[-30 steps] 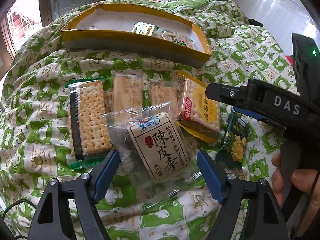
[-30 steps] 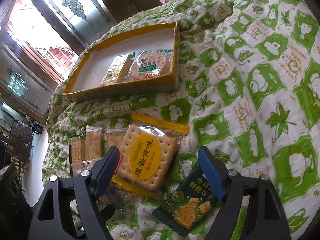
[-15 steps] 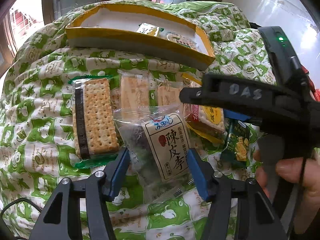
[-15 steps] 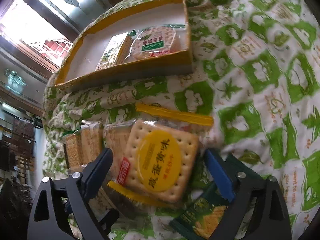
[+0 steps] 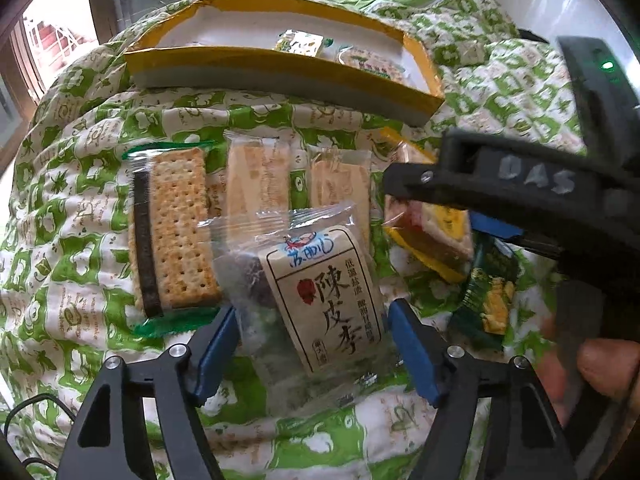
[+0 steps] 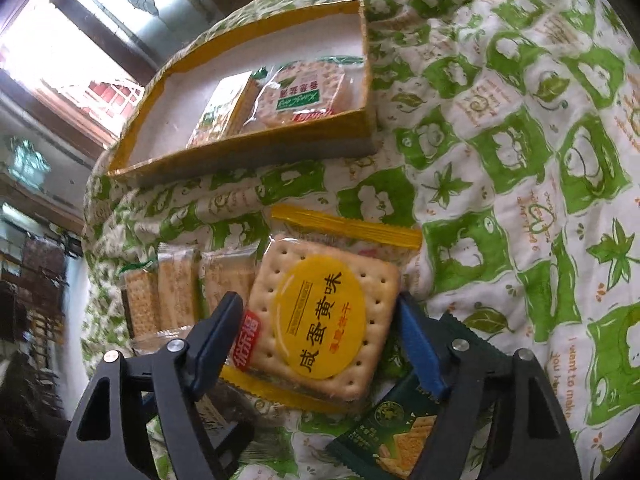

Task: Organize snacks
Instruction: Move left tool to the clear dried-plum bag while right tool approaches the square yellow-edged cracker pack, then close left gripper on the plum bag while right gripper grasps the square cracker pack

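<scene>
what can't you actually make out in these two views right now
- Dark green packet: right wrist view, bottom edge and the right gripper cut it off.
- Yellow cracker pack: left wrist view, mostly behind the other gripper's black body.
- Packs in the yellow box: left wrist view, near wall hides their lower parts; labels too small.

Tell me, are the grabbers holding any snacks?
Not yet. The left gripper is open around the plum packet, and the right gripper is open around the yellow cracker pack, near its sides.
</scene>
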Demonstrator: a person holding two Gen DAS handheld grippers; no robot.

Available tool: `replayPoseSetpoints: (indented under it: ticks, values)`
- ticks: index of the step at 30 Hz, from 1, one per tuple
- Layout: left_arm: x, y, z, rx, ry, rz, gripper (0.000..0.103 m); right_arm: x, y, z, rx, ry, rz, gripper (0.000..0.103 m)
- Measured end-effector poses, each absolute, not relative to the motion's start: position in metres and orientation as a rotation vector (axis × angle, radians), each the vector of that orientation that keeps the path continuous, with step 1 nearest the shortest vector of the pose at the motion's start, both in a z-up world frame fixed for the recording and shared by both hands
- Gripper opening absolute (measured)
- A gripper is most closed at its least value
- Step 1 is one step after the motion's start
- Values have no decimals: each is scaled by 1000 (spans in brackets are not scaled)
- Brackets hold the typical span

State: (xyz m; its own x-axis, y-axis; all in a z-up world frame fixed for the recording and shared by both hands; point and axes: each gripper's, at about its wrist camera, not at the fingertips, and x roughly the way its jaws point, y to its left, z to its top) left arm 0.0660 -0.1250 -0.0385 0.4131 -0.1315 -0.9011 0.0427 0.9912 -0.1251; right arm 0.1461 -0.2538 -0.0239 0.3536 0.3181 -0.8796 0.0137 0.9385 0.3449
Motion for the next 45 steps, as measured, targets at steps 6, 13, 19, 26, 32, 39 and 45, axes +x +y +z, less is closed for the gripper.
replayPoseSetpoints:
  ticks: [6,13,19,26,32,39,45]
  values:
    - [66,-123,-39,-76,1126,-112,71,143,-260,-22,360,1189,225,76]
    - [44,-94,-27,-184,1097,-218,63,133,-267,-10,356,1149,260,74]
    - [24,-75,-17,-237,1086,-286,56,129,-266,-5,343,1133,268,74]
    - [18,-71,-14,-250,1070,-304,43,127,-263,-1,337,1112,276,74]
    - [31,-87,-19,-243,1082,-350,34,127,-263,-1,342,1109,279,74]
    - [51,-102,-34,-263,1146,-376,34,127,-262,-2,341,1110,280,74]
    - [54,-118,-34,-210,1145,-383,29,128,-262,-2,341,1108,280,74]
